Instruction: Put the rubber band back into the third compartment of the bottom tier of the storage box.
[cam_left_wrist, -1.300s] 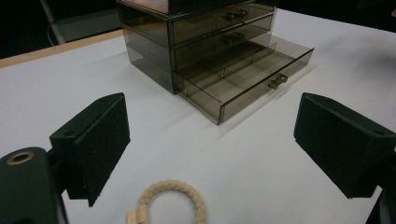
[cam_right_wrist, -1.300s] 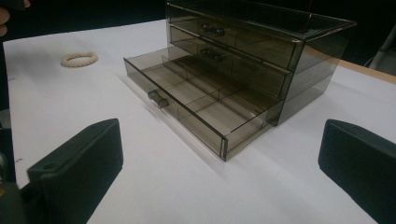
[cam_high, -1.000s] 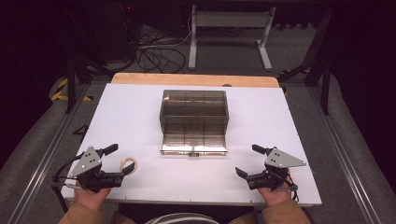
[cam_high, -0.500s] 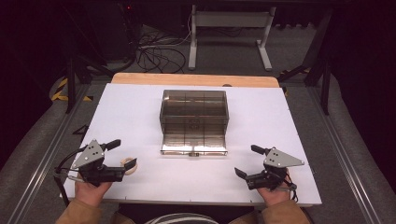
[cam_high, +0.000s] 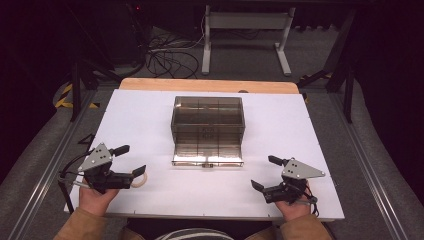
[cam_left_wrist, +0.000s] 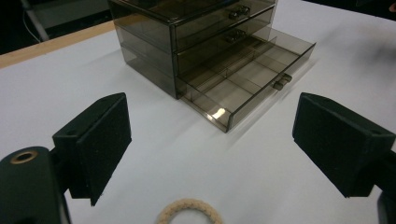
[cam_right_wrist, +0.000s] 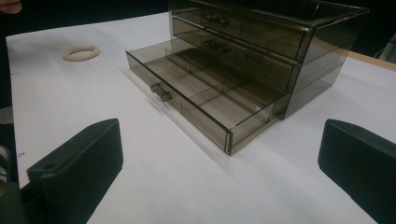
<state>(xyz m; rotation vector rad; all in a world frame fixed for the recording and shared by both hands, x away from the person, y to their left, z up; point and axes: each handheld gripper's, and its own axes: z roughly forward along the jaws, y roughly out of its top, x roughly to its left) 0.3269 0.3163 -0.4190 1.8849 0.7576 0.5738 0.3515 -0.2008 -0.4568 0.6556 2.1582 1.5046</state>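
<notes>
Left hand-held gripper (cam_high: 134, 161) is being held with jaws apart over the beige ring (cam_high: 139, 178), lying on the desk (cam_high: 300, 130), likely for pickup. Bottom drawer (cam_high: 207, 155) is being left open, apparently to receive it. Right hand-held gripper (cam_high: 263, 173) is being rested, jaws apart.

Tan sleeves (cam_high: 82, 227), left tool (cam_high: 133, 160) and right tool (cam_high: 262, 172) black with square foam-faced jaws, grey three-cornered top plates, trailing black cables

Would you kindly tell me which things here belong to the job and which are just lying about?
In the job:
- beige ring
- smoked plastic drawer unit, bottom drawer pulled out
- left gripper, open beside the ring

Lying about:
- cables on the floor
- metal stand behind the table
</notes>
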